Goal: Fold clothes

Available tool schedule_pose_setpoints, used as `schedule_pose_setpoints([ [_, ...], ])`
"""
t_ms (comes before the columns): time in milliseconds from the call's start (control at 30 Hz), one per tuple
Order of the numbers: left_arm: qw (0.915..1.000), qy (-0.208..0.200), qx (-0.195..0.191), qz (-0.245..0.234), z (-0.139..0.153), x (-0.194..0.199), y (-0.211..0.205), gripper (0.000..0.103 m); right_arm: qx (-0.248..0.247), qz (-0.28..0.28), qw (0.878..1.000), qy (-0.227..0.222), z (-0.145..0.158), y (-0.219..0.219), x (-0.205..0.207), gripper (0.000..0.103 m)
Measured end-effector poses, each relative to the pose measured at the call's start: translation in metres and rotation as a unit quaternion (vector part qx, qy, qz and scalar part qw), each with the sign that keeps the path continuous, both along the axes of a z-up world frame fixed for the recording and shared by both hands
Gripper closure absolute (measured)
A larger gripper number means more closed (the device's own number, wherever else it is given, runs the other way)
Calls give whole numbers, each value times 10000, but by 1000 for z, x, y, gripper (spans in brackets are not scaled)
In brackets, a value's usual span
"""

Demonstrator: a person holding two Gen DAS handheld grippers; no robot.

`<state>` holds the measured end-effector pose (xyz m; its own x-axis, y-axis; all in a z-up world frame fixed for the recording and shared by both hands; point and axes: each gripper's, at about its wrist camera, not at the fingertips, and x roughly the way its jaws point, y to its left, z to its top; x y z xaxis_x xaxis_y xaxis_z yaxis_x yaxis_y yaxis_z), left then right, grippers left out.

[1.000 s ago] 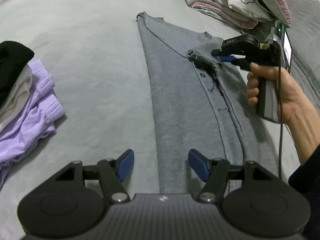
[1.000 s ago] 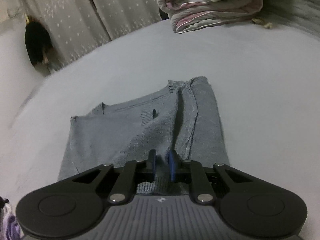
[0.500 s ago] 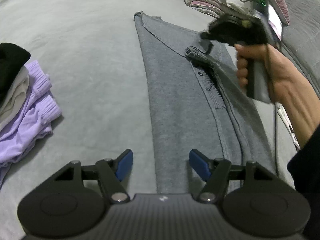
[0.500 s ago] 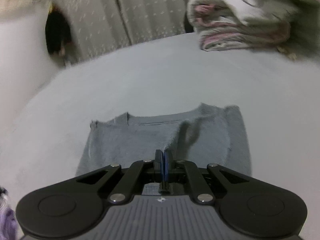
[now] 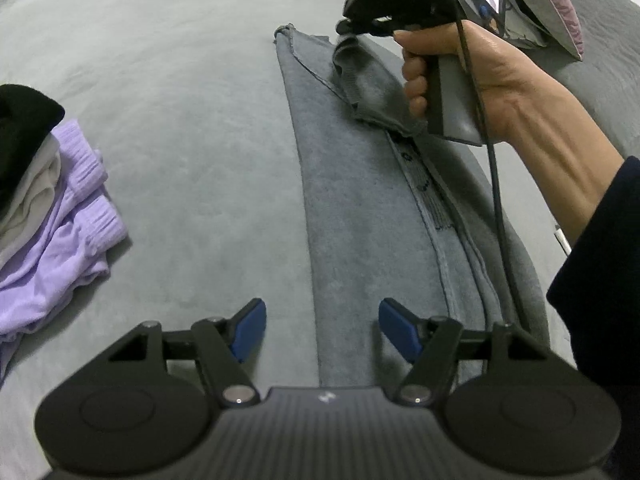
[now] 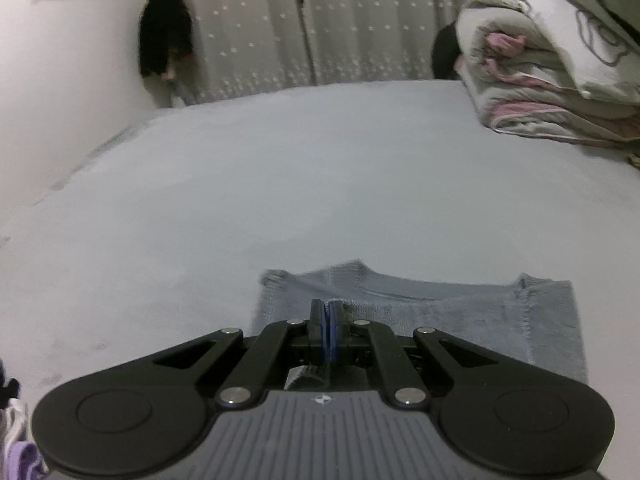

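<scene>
Grey sweater [image 5: 360, 216] lies lengthwise-folded on the bed [image 5: 180, 120], so we're partway: our right gripper [image 5: 348, 28] is pinched on its far sleeve, lifting it to fold, while our left gripper [image 5: 322, 326] hovers wide at the near hem, cross-folds left.

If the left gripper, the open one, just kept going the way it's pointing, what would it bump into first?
Most likely the grey sweater. The left gripper points down at the near end of it, open, with the sweater's left edge running between its fingers. Depth is hard to judge, but nothing else seems to lie in between.
</scene>
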<state>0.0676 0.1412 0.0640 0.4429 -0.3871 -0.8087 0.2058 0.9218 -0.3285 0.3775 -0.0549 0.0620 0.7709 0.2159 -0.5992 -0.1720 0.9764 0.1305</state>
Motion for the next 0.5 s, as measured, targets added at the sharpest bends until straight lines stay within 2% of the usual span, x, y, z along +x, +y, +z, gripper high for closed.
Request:
schedule_pose_setpoints([
  [33, 10000, 0, 4, 5, 0, 0, 0, 38, -127, -42, 9999, -41, -2, 3, 1, 98],
  [133, 10000, -10, 7, -3, 0, -1, -1, 38, -435, -167, 9987, 220, -12, 3, 11, 95],
  [200, 10000, -13, -3, -2, 0, -2, 0, 38, -255, -178, 9992, 250, -11, -6, 7, 81],
  [233, 10000, -14, -8, 0, 0, -2, 1, 38, -84, -205, 9997, 135, -6, -13, 0, 63],
  [300, 10000, -17, -17, 5, 0, -1, 2, 38, 73, -232, 9997, -95, 8, -28, -22, 53],
  [400, 10000, -30, -21, 1, 0, 0, 3, 38, 110, 52, 9999, 0, 23, -48, -67, 53],
  [500, 10000, -55, -7, 3, 0, 0, 1, 38, 10, 385, 9991, 190, 22, -63, -135, 53],
])
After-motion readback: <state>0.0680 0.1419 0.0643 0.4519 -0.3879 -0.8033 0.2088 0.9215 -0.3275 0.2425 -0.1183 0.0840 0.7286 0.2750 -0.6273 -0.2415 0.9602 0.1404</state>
